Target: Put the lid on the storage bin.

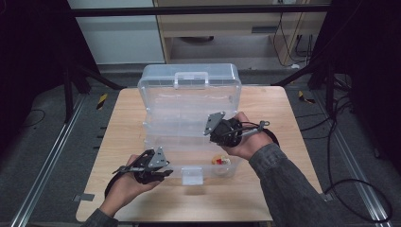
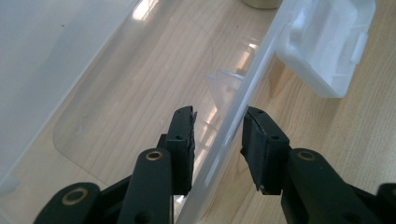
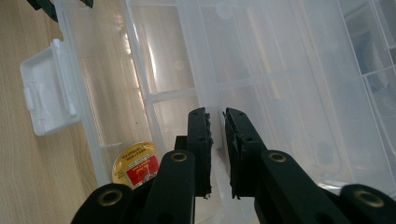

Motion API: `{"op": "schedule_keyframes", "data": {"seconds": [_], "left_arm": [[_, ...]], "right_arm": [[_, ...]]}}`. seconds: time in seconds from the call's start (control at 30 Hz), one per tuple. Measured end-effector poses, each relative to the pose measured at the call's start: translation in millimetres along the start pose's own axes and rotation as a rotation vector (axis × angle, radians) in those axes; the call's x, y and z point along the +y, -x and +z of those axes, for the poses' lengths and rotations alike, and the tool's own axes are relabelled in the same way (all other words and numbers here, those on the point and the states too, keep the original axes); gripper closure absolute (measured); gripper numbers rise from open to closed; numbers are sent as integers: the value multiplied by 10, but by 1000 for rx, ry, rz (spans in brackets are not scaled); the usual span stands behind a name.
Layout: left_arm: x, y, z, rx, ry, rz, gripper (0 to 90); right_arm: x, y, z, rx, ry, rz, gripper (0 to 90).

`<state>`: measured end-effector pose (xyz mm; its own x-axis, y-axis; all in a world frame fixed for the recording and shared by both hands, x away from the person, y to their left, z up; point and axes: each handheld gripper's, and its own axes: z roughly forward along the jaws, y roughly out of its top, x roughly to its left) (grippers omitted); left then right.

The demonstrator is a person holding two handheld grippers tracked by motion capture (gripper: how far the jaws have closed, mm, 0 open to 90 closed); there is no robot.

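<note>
Grey floor [image 1: 42,142]; wooden table [image 1: 127,113]; pale cabinet [image 1: 227,38] behind.

The clear, colourless plastic storage box [image 1: 189,101] is showing pale wood grain through its walls, and its white plastic latch [image 1: 192,174] is looking milky. The light wooden worktop [image 1: 279,137] is showing fine tan streaks. The small round container with a yellow rim and red label [image 3: 135,163] is gleaming inside. Both the matte black left gripper [image 2: 217,140] and the matte black right gripper [image 3: 218,140] are showing brass-coloured rivets.
</note>
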<state>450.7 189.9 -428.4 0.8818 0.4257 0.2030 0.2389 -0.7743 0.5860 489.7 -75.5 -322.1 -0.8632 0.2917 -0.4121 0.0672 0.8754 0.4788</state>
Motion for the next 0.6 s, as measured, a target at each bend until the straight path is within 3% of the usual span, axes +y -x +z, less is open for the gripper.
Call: {"op": "schedule_keyframes", "data": {"seconds": [0.37,0.6], "left_arm": [[-54,-11,-5,2,15,-26,585],[-64,-10,-141,1,55,-50,493]], "right_arm": [[-11,-10,-2,1,1,0,809],[-16,-13,-4,6,0,1,809]]}}
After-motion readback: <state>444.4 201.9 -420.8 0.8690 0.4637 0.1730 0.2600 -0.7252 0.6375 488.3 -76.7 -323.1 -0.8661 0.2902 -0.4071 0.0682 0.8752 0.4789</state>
